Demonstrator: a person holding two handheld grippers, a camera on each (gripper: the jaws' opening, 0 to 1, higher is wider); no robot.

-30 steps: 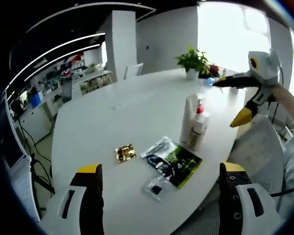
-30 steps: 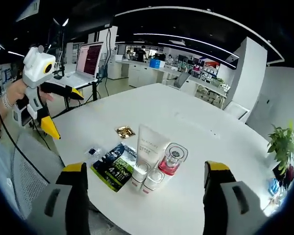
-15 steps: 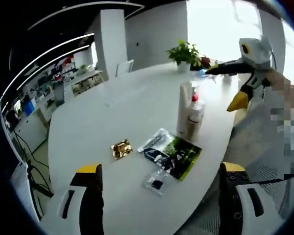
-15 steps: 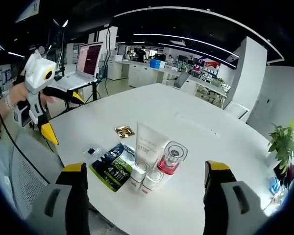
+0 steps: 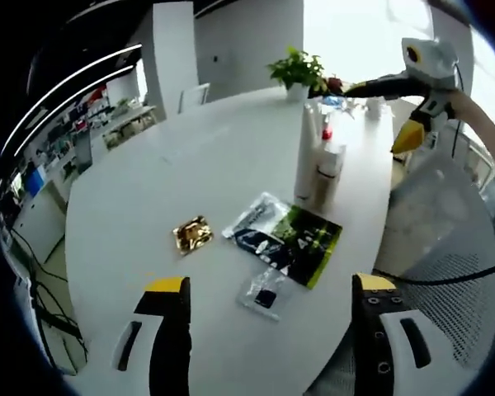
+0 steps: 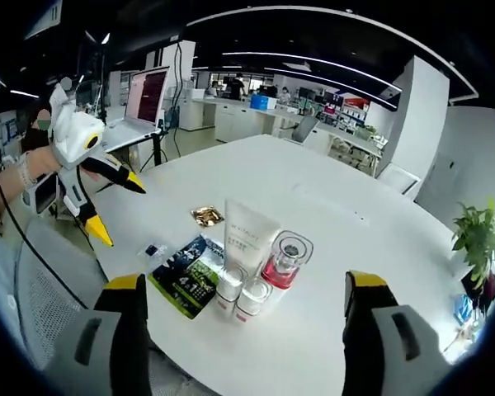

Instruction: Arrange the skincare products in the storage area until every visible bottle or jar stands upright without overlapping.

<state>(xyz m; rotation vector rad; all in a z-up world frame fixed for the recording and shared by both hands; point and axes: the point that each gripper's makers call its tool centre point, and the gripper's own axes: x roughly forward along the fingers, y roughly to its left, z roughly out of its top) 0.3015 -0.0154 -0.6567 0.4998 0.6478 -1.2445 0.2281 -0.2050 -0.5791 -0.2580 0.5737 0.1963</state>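
Open-plan office here: a big white oval meeting tabletop (image 6: 330,214) ahead of the right tongs, a mesh office chair (image 5: 445,247) tucked at its edge, an open laptop (image 6: 140,103) off to the left, desks and shelving (image 6: 256,115) beyond, curved strip lights (image 6: 313,58) overhead, and a potted plant (image 5: 295,73) at the far end by a bright window (image 5: 355,33).

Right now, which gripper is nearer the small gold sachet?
Left, I judge. The left gripper hovers off the table edge on the gold sachet side; the right gripper sits beyond the bottle cluster, farther away.
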